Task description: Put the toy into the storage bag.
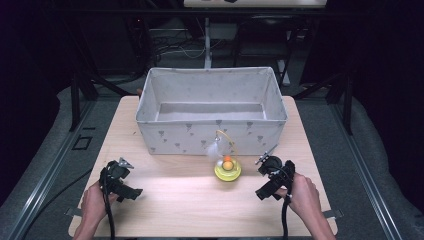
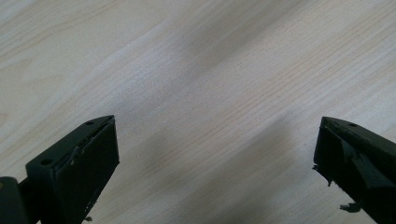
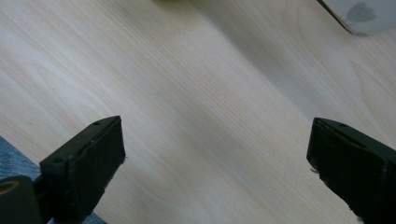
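A yellow round toy [image 1: 227, 170] with an orange ball, a curved wire and a white feather stands on the wooden table [image 1: 200, 210], just in front of a grey fabric bin [image 1: 212, 132]. My left gripper [image 1: 120, 182] rests low near the table's front left, open, with bare wood between its jaws [image 2: 215, 140]. At the front right, my right gripper [image 1: 272, 180] is also open, a little right of the toy, over bare wood [image 3: 215, 140]. A corner of the bin [image 3: 359, 16] shows in the right gripper view at the top right.
The bin is open at the top and looks empty inside. Black frame legs [image 1: 75, 95] stand beside the table at left and right. Grey floor [image 3: 14, 163] shows past the table edge in the right gripper view.
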A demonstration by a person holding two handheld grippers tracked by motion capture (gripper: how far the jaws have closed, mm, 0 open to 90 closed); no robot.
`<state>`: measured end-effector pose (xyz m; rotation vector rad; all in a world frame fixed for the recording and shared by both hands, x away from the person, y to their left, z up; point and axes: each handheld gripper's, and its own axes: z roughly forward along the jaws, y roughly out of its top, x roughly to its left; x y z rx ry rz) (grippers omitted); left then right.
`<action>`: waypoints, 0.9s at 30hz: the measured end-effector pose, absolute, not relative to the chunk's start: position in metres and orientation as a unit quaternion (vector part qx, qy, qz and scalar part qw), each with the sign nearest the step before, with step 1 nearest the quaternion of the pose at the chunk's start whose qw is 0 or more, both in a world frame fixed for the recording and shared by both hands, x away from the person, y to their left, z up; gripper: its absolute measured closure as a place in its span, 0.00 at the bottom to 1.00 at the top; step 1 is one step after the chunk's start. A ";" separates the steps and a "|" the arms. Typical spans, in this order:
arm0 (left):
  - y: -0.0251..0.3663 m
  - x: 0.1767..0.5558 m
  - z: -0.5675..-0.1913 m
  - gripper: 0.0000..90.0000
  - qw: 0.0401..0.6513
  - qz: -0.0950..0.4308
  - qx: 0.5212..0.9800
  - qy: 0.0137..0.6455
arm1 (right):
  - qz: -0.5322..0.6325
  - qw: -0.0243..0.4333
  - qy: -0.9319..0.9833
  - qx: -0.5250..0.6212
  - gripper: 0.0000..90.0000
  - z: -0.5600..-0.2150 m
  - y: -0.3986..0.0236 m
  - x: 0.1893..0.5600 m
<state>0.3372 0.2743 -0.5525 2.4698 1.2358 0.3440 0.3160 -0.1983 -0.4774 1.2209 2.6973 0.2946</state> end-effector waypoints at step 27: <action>0.270 0.336 -0.553 0.00 0.172 0.126 0.878 0.429 | 0.118 0.075 0.922 0.361 0.00 -0.454 -0.154 0.338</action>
